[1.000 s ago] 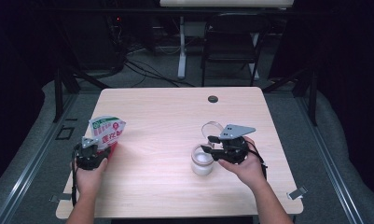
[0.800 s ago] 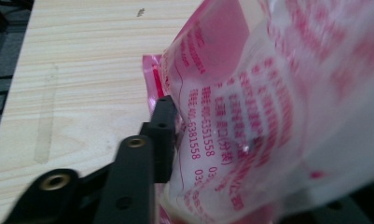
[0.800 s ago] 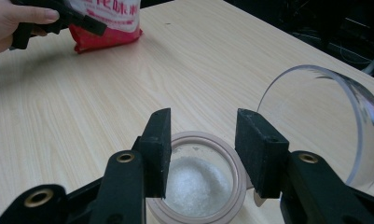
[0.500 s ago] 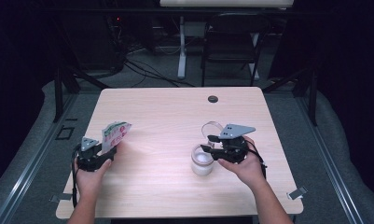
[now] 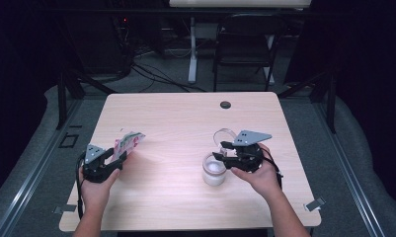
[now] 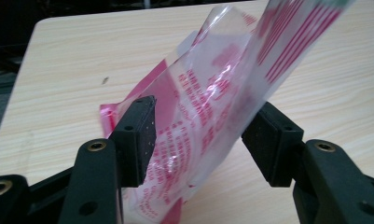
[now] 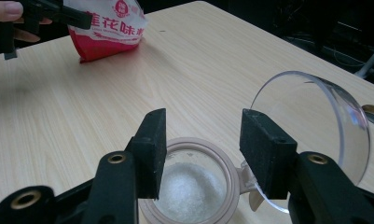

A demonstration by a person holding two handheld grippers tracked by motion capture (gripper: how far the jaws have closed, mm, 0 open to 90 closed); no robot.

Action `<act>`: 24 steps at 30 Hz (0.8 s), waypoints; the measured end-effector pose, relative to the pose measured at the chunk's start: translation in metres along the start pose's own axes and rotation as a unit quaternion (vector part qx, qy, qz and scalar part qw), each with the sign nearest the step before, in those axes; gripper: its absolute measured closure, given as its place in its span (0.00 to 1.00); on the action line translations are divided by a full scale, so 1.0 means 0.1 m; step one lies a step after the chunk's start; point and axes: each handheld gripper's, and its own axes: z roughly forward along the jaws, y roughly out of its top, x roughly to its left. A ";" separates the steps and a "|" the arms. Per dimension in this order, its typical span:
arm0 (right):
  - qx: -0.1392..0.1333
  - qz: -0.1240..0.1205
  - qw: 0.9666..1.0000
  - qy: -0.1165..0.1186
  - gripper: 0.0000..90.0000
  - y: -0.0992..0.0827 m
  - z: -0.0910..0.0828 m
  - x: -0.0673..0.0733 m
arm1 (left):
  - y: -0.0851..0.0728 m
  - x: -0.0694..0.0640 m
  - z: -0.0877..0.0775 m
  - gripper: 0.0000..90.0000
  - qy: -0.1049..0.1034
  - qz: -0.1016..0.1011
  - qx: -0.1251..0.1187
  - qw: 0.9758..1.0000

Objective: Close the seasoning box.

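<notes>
The left gripper (image 6: 198,140) is standing with its jaws apart. They have just been opening, and the bag (image 6: 212,107) is sitting between them, leaning over. One pad is lying against the plastic but not pinching it. In the high view the left gripper (image 5: 117,157) is at the near left of the table (image 5: 185,118), with the bag (image 5: 128,143) right at its tip.

The right gripper (image 7: 201,154) is also standing open, just over the jar (image 7: 194,186). Nothing is being squeezed there. The jar is holding white grains, and its clear lid (image 7: 310,121) is flipped up behind it. In the high view the right gripper (image 5: 224,150) is hanging at the jar (image 5: 214,170), near the middle right of the table.

I think the bag is going to feel light, thin and floppy. Its shiny plastic is looking slippery, so it could slide out. Pinching it flat near the red bottom edge seems safest. The jar is looking hard and heavier. It could tip and spill, so holding it around the side seems best.
</notes>
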 end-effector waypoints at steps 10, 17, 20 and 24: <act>-0.002 0.004 1.000 0.002 0.58 0.01 -0.03 -0.01 | 0.07 -0.26 0.02 0.48 -0.045 0.029 0.007 0.999; 0.005 0.008 1.000 -0.005 0.63 0.02 -0.06 -0.03 | 0.05 -0.49 0.12 0.48 -0.060 0.074 0.029 0.995; 0.013 0.008 1.000 -0.011 0.67 0.02 -0.07 -0.04 | 0.05 -0.60 0.15 0.48 -0.075 0.089 0.034 0.993; 0.015 0.014 1.000 -0.018 0.73 0.02 -0.10 -0.07 | 0.04 -0.71 0.18 0.48 -0.087 0.100 0.036 0.990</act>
